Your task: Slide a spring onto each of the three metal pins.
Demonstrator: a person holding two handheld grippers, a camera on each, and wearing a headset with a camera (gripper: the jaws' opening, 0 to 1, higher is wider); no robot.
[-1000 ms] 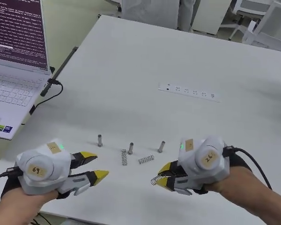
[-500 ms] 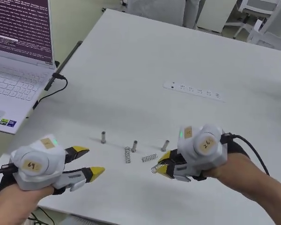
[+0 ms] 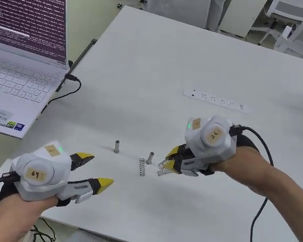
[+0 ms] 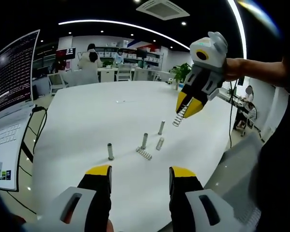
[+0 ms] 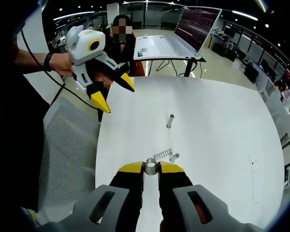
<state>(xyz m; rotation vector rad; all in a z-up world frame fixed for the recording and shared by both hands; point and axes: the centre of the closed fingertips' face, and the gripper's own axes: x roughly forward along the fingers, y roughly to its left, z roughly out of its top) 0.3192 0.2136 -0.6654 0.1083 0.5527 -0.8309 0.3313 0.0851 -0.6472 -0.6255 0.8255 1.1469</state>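
Note:
Short metal pins stand on the white table: one at the left (image 3: 116,146), one in the middle (image 3: 150,158). My right gripper (image 3: 170,160) hovers just right of the middle pin, shut on a small spring (image 3: 163,166) that juts from its yellow tips. That spring shows end-on between the jaws in the right gripper view (image 5: 151,166). A loose spring (image 3: 142,167) lies beside the middle pin. In the left gripper view the three pins (image 4: 144,140) stand in a row. My left gripper (image 3: 95,170) is open at the table's near left, holding nothing.
An open laptop (image 3: 20,60) sits at the far left with a black cable (image 3: 70,88) running from it. A white power strip (image 3: 217,100) lies beyond the pins. The table's near edge (image 3: 141,232) runs just under both grippers.
My right gripper has carried the spring forward from the near edge to the pins, now covering the right-hand one. The left gripper stays put and open. The head camera shifted.

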